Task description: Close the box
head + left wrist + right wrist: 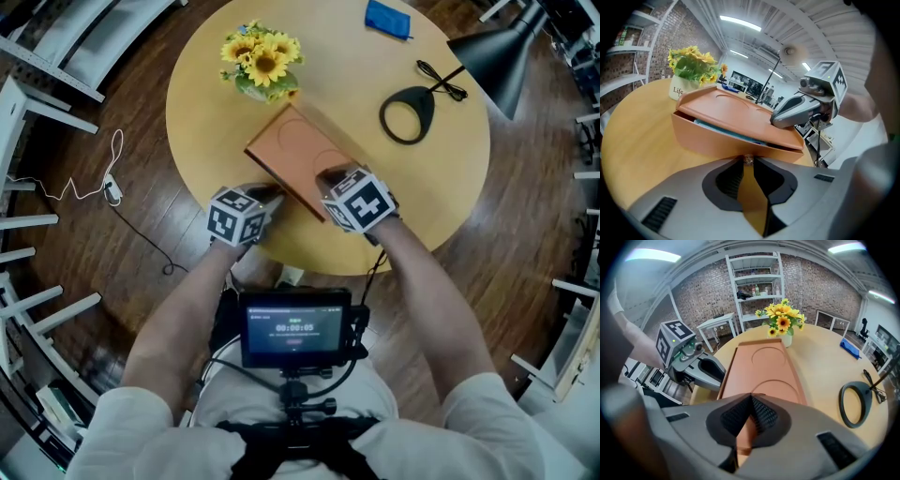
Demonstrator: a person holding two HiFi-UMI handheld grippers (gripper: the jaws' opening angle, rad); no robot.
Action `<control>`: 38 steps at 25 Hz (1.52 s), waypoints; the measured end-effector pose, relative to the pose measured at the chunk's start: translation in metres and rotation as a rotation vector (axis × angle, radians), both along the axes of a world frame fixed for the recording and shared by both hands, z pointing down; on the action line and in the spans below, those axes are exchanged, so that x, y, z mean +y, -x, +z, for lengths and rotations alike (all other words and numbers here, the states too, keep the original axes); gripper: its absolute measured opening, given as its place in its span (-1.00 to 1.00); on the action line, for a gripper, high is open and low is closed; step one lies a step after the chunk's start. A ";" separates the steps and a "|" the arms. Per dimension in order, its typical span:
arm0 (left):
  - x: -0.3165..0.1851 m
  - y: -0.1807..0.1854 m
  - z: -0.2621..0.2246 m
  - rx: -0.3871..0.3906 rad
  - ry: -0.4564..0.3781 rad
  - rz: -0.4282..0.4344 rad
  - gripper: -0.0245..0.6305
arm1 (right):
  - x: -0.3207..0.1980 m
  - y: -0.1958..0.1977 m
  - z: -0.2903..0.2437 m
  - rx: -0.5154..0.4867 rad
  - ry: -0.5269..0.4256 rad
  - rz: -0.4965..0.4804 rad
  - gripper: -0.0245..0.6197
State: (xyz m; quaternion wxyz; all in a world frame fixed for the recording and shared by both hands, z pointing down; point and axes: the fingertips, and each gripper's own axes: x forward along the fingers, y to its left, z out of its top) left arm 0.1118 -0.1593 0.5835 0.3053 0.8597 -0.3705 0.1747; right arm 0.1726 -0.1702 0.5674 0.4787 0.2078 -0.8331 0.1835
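The box (298, 155) is finished in smooth, matt, plastic-looking orange-brown. The table (206, 103) is made of pale wood with a satin sheen. The right gripper (751, 397) is moulded in matt grey plastic, with textured black pads (764, 415).

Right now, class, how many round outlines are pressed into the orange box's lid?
2. One outline sits at the far end of the lid, near the sunflowers; the other lies nearer the right gripper, whose jaws cover its near edge.
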 end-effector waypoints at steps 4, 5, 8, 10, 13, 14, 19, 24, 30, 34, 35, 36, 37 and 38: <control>-0.011 -0.007 -0.002 0.005 0.007 0.016 -0.73 | 0.000 0.001 -0.002 -0.009 -0.006 0.007 -0.92; -0.011 -0.007 -0.002 0.009 0.011 0.016 -0.73 | 0.001 0.001 -0.002 -0.008 -0.005 0.008 -0.92; -0.010 -0.005 0.000 0.011 0.023 0.014 -0.73 | 0.000 0.002 -0.001 -0.006 -0.008 0.006 -0.92; -0.011 -0.003 0.001 0.007 0.020 0.017 -0.73 | -0.002 0.003 0.001 -0.010 -0.007 0.004 -0.92; -0.012 -0.004 0.003 0.016 0.031 0.029 -0.72 | -0.002 0.002 0.002 -0.015 0.010 0.005 -0.92; -0.012 -0.006 0.003 0.019 0.035 0.037 -0.71 | -0.002 -0.001 0.002 -0.013 0.013 0.013 -0.92; 0.001 0.007 -0.003 -0.031 0.022 0.092 -0.67 | -0.004 -0.007 0.002 -0.017 0.010 0.073 -0.92; 0.018 0.074 -0.028 -0.076 -0.015 0.074 -0.67 | -0.015 -0.003 -0.032 -0.056 -0.199 0.172 -0.75; 0.019 0.215 -0.074 -0.099 -0.114 0.013 -0.67 | 0.018 -0.008 -0.085 -0.137 -0.412 0.436 -0.75; -0.004 0.306 -0.090 -0.068 -0.144 0.047 -0.66 | 0.077 0.006 -0.065 -0.135 -0.345 0.724 -0.59; -0.003 0.324 -0.091 -0.072 -0.136 0.066 -0.66 | 0.094 0.015 -0.058 -0.137 -0.319 0.798 -0.55; -0.001 0.340 -0.091 -0.080 -0.130 0.092 -0.62 | 0.113 0.025 -0.052 -0.141 -0.300 0.875 -0.55; 0.001 0.351 -0.092 -0.090 -0.128 0.124 -0.57 | 0.132 0.035 -0.048 -0.145 -0.290 0.953 -0.55; 0.002 0.360 -0.092 -0.098 -0.131 0.158 -0.52 | 0.150 0.044 -0.045 -0.147 -0.286 1.027 -0.55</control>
